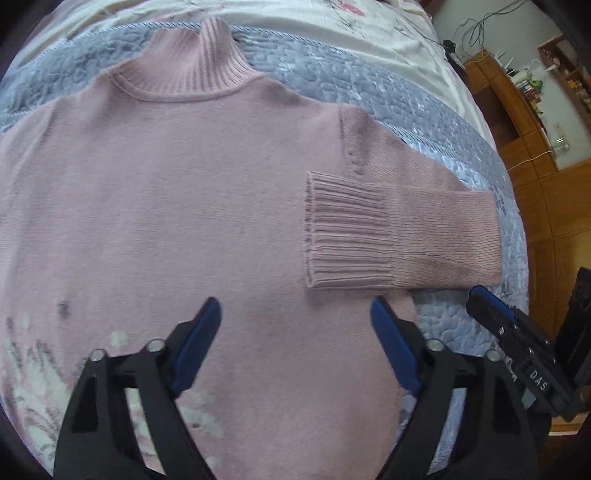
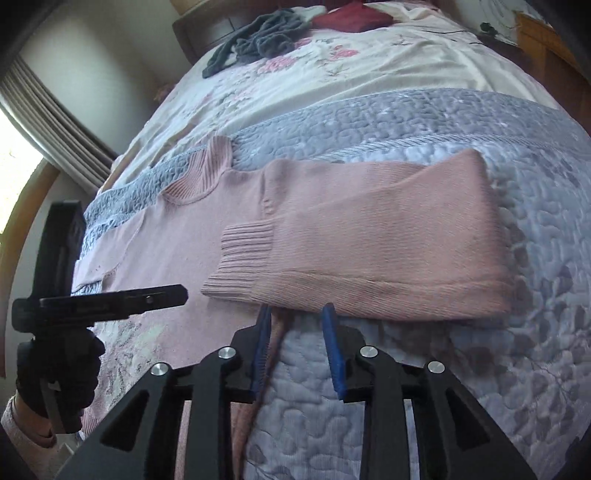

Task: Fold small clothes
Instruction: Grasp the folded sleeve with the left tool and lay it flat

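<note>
Right jaws: right gripper [image 2: 297, 314] low over the quilt [image 2: 406, 387], its blue pads set narrowly apart, empty; its tips sit just at the near edge of the folded sleeve, and the sweater's side edge runs along its left pad.
Left jaws: left gripper [image 1: 295, 314] spread wide, gripping nothing, hovering over the sweater's lower body.
Sweater: pink knit turtleneck sweater [image 1: 166, 192] lies flat on the bed, collar [image 1: 207, 62] toward the far edge of the bed.
Sleeve: one sleeve [image 2: 388, 240] is folded back across the chest, its ribbed cuff [image 1: 343, 229] resting on the body just beyond the left jaws.
Bed: grey-blue quilt under the sweater; floral sheet [image 2: 332, 74] beyond it.
Far end of the bed: dark grey clothes [image 2: 258, 40] in a heap, beside a red cloth [image 2: 351, 16].
</note>
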